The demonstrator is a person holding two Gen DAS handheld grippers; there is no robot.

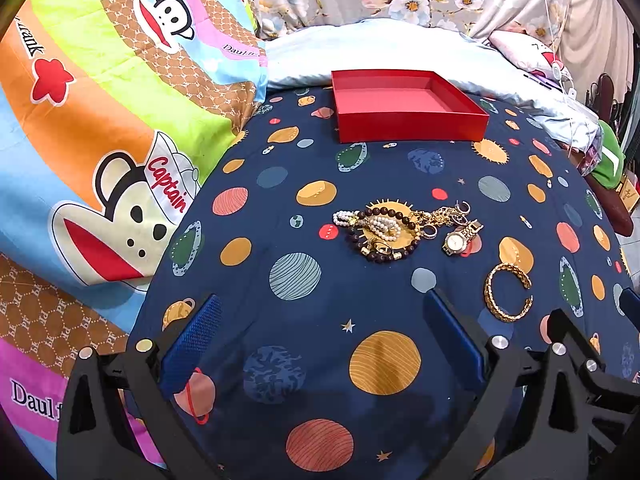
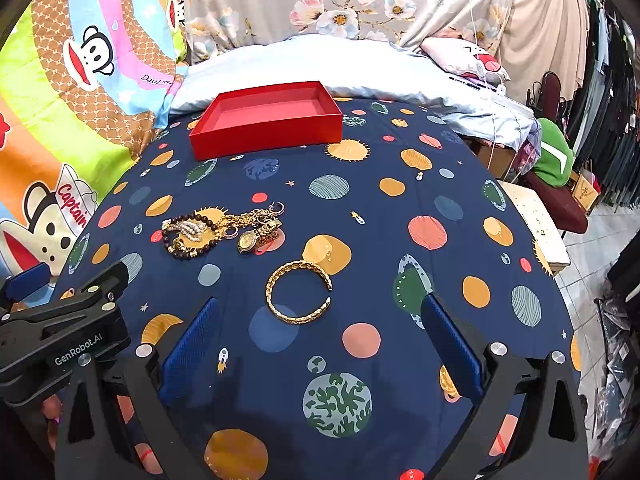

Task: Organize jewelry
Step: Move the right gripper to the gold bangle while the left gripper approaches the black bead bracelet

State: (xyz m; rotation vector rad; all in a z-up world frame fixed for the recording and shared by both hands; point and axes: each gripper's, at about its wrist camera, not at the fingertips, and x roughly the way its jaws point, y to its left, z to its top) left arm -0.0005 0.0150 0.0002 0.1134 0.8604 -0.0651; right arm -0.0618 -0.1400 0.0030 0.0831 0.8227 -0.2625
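Navy planet-print bedspread (image 2: pixel 400 208) ran clear ahead of both claws. Red box (image 2: pixel 268 120) sat empty at its far edge. Jewelry pile (image 1: pixel 404 230) lay ahead of the wide, empty left gripper (image 1: pixel 324 344). Gold cuff (image 2: pixel 299 292), gap facing right, lay just beyond the wide, empty right gripper (image 2: pixel 320 344).
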